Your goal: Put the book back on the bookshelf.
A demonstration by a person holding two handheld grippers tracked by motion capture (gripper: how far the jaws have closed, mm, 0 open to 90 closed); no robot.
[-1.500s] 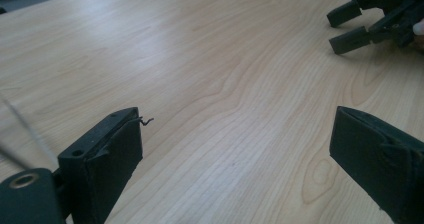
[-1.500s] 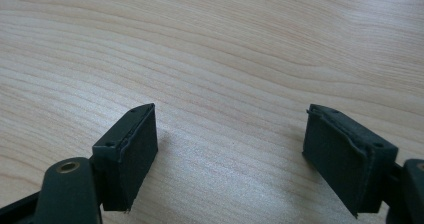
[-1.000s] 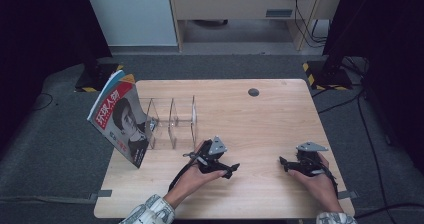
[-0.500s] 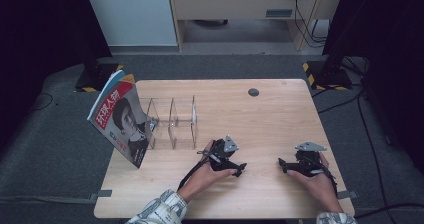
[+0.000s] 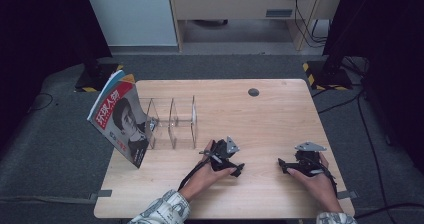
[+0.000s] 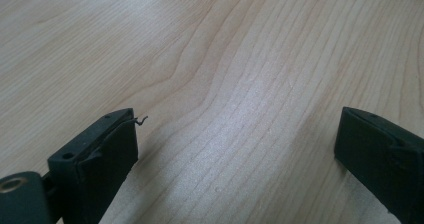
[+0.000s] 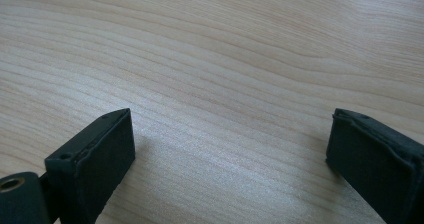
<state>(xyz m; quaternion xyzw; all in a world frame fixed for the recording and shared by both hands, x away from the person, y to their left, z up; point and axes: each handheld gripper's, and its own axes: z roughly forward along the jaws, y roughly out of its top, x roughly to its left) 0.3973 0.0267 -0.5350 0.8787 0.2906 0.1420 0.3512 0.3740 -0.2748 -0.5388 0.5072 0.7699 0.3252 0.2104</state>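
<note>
A magazine [image 5: 120,119] with a face on its cover leans against the left end of a clear acrylic divider rack [image 5: 172,121] at the left of the wooden table [image 5: 260,119]. My left gripper [image 5: 239,169] lies low over the table's front middle, right of the rack. In the left gripper view, that gripper [image 6: 235,129] is open, with bare wood between the jaws. My right gripper [image 5: 283,165] rests at the front right, pointing left. In the right gripper view, it [image 7: 230,129] is also open over bare wood.
A small dark round disc [image 5: 253,92] sits near the table's far edge. Beyond the table stand a cabinet [image 5: 240,4] and black stand bases with striped tape [image 5: 322,74]. Cables [image 5: 365,134] trail over the grey floor at the right.
My left gripper has slid rightward along the front of the table, away from the rack and toward the right gripper. The right gripper has stayed put.
</note>
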